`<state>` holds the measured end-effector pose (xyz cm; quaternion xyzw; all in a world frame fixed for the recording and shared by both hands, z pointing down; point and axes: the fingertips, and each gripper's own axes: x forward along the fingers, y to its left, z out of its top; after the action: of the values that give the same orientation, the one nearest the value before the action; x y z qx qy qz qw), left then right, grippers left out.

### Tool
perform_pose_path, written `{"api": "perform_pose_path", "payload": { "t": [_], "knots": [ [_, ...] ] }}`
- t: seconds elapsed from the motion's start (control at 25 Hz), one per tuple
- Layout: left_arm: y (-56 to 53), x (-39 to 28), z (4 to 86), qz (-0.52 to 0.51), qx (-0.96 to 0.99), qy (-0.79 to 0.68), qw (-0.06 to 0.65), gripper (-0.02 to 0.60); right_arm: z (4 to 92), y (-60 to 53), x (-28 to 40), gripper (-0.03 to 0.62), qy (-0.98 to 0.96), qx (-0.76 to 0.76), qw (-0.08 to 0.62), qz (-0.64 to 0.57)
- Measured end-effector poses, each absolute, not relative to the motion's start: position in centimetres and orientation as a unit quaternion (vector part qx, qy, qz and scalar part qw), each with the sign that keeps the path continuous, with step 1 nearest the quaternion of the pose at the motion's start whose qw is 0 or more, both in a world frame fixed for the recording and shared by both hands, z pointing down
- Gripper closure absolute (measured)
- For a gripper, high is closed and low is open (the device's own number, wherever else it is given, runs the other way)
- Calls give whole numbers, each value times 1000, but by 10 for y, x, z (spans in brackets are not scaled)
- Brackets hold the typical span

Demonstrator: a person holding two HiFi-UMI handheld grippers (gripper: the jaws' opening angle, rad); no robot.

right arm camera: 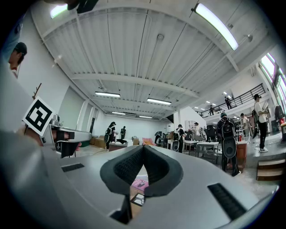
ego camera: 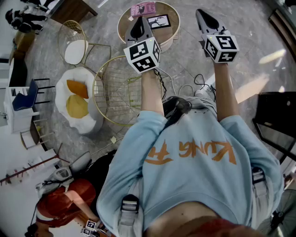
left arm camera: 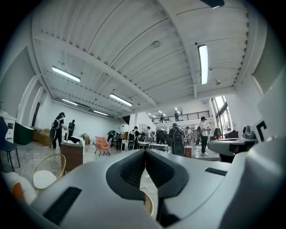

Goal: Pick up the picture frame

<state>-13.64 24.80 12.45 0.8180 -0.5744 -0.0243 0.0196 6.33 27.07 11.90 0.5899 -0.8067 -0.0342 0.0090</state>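
A black picture frame (ego camera: 159,21) with a white picture lies flat on the round wooden table (ego camera: 172,11) at the top of the head view, and a small part of the picture frame (right arm camera: 138,198) shows low between the jaws in the right gripper view. My left gripper (ego camera: 137,21) is held level above the table's near left side, shut and empty. My right gripper (ego camera: 200,13) is held level to the right of the table, also shut and empty. In the left gripper view the left gripper (left arm camera: 145,152) has its jaws together, and in the right gripper view the right gripper (right arm camera: 143,147) shows the same.
A pink booklet (ego camera: 143,8) lies on the table beside the frame. A gold wire basket table (ego camera: 119,90), a white chair (ego camera: 75,48) and a white seat with orange cushions (ego camera: 76,99) stand to the left. Cables (ego camera: 187,85) lie on the floor. People stand in the hall.
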Motion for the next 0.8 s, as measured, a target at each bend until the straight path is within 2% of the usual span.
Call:
{"api": "perform_pose_path", "payload": {
  "t": [0.4,0.8],
  "knots": [
    [226,-150,127,-34,818,-573,21,561,118,250,60,597,-796,605,-17,-29],
    [211,-175,130,-57,808,-585,34,561,123,243,45,597,-795,606,9,-37]
  ]
}}
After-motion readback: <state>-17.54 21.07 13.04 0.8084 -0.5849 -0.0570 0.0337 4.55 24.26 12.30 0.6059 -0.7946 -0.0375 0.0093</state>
